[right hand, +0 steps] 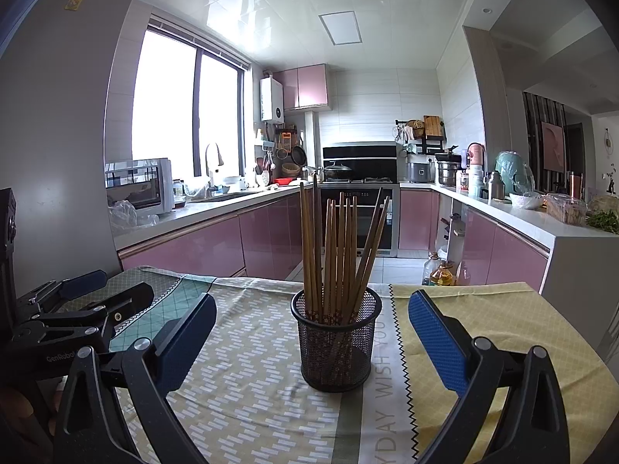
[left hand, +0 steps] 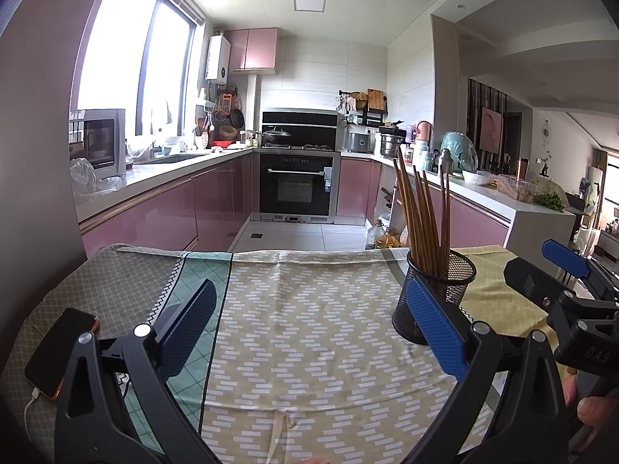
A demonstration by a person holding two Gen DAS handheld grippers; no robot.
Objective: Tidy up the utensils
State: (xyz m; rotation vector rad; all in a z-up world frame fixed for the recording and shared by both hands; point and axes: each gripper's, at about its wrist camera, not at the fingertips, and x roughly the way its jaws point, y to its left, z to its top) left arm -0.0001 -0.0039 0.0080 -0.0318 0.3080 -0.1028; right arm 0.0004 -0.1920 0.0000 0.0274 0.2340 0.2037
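Both pairs spread wide, gripping nothing. The mesh holder [right hand: 336,342] stood between and just beyond our right gripper [right hand: 313,338]; our left gripper [left hand: 309,328] had it by its right finger. Chopsticks [right hand: 334,247] looked light, stiff, slippery: we'd pinch mid-shaft.

chopsticks [right hand: 332,247] in holder [right hand: 336,344], holder on tablecloth [right hand: 247,386]

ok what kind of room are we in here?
A home kitchen, open to a living area. Telltales: a built-in oven under a stove carrying a wok, pink cabinets along the counters, and a sink below the window. The work surface is a cloth-covered table holding chopsticks in a mesh holder.
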